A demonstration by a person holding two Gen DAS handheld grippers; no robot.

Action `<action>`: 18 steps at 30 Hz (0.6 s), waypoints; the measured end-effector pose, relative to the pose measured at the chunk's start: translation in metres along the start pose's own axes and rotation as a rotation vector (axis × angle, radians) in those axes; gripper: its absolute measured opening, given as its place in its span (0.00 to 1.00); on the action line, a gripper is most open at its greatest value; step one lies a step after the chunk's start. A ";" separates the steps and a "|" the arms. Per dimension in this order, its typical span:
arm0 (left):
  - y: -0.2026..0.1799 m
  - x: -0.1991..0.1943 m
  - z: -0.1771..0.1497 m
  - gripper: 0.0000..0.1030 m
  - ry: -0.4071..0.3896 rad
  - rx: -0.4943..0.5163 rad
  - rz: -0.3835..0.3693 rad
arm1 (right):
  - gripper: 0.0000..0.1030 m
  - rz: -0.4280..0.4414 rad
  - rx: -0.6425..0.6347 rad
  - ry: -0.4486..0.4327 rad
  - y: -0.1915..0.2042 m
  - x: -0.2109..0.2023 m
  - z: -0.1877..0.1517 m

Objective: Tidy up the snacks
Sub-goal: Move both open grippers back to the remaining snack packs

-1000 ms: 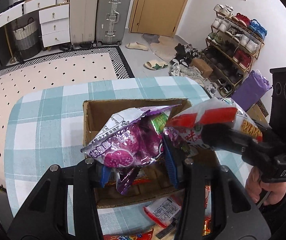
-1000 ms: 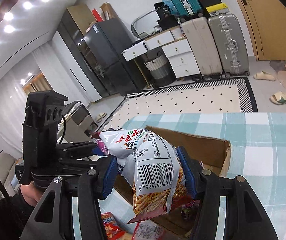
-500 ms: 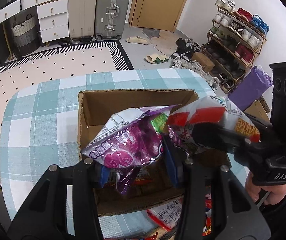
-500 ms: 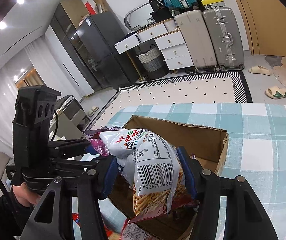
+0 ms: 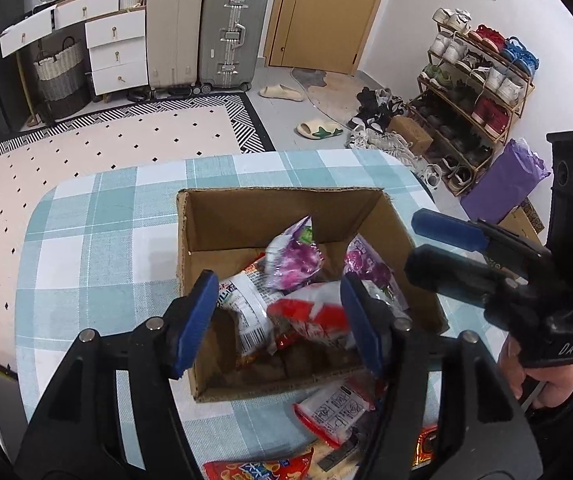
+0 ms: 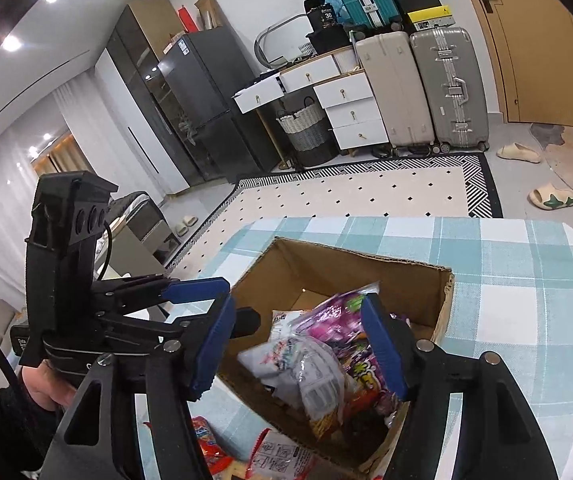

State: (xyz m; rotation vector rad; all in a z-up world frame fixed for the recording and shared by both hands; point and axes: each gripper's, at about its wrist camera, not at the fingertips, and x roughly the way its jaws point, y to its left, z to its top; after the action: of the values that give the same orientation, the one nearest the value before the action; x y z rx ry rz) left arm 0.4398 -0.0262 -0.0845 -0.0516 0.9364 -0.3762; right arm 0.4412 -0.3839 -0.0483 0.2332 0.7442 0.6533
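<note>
An open cardboard box (image 5: pixel 282 194) stands on the checked table. My left gripper (image 5: pixel 276 320) hovers over its near side, jaws opening and pressing on nothing. A purple snack bag (image 5: pixel 295 254) lies inside the box, on other packets. A red and white bag (image 5: pixel 310 316) shows blurred below the pads, loose in the box. My right gripper (image 6: pixel 298 346) is also over the box (image 6: pixel 366 256), jaws opening. The white barcode bag (image 6: pixel 310 368) is blurred beneath it, free of the pads. Each gripper shows in the other's view, the right gripper (image 5: pixel 422 240) and the left gripper (image 6: pixel 238 302).
Several loose snack packets (image 5: pixel 334 408) lie on the teal checked tablecloth (image 5: pixel 98 240) in front of the box. A hand (image 5: pixel 526 368) holds the right gripper's handle. Beyond the table are a patterned carpet, suitcases, drawers and a shoe rack.
Both grippers have opened. The purple bag left the left gripper and the white barcode bag left the right one. Both bags have dropped into the box.
</note>
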 end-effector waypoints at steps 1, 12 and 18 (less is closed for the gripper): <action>-0.001 -0.005 -0.002 0.61 -0.007 0.004 0.004 | 0.65 0.000 -0.003 -0.007 0.003 -0.004 -0.001; -0.020 -0.085 -0.040 0.78 -0.169 0.017 0.069 | 0.69 -0.009 -0.015 -0.105 0.035 -0.068 -0.031; -0.033 -0.123 -0.072 0.79 -0.229 0.025 0.103 | 0.78 -0.023 -0.028 -0.166 0.055 -0.102 -0.059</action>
State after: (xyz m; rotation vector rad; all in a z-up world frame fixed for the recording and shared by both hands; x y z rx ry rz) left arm 0.3075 -0.0073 -0.0254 -0.0229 0.7051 -0.2797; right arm 0.3184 -0.4066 -0.0120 0.2496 0.5773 0.6146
